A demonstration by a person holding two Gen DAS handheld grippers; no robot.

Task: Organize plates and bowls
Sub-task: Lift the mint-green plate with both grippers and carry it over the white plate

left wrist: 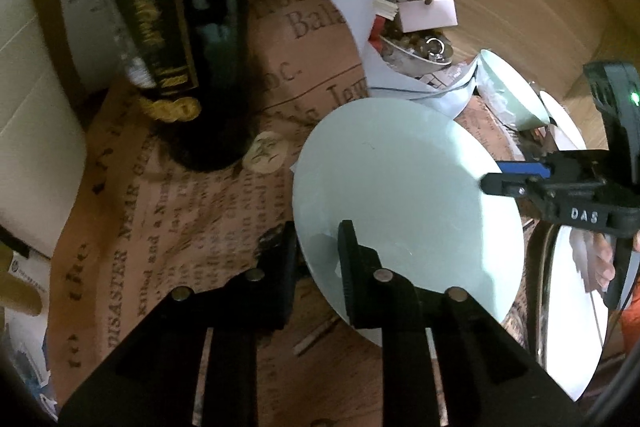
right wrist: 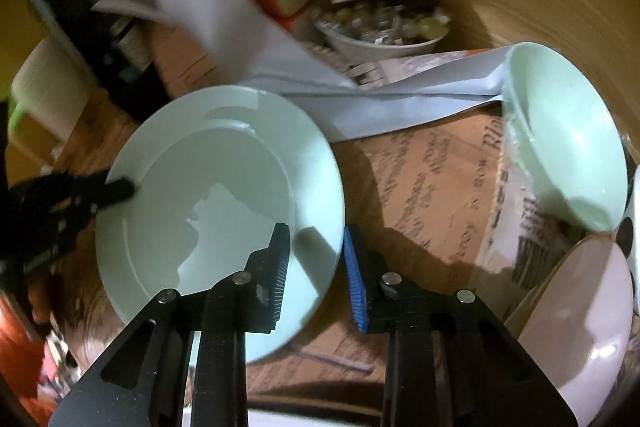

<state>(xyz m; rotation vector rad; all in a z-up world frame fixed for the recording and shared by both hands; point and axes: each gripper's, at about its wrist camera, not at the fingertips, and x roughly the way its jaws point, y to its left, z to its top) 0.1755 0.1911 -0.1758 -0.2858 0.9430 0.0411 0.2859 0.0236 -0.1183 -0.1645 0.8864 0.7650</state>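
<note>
Pale green plate (left wrist: pixel 404 195) lies on newsprint-covered worktop (left wrist: pixel 168 227). Left hand-held gripper (left wrist: pixel 318 259) clamps its rim at 6 o'clock; right hand-held gripper (right wrist: pixel 316 259), marked "DAS", straddles the rim at 3 o'clock, grip unclear. Newsprint reads "DISASTER NEAR". Green bowl (right wrist: pixel 568 139) lies tipped at 2 o'clock; a white dish (right wrist: pixel 380 39) holds small trinkets.

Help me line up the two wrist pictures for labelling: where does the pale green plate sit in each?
Left wrist view: pale green plate right of centre, its near rim between this gripper's jaws.
Right wrist view: pale green plate left of centre, its right rim between the jaws.
Shared landmark: the pale green bowl, tipped on its side.
</note>
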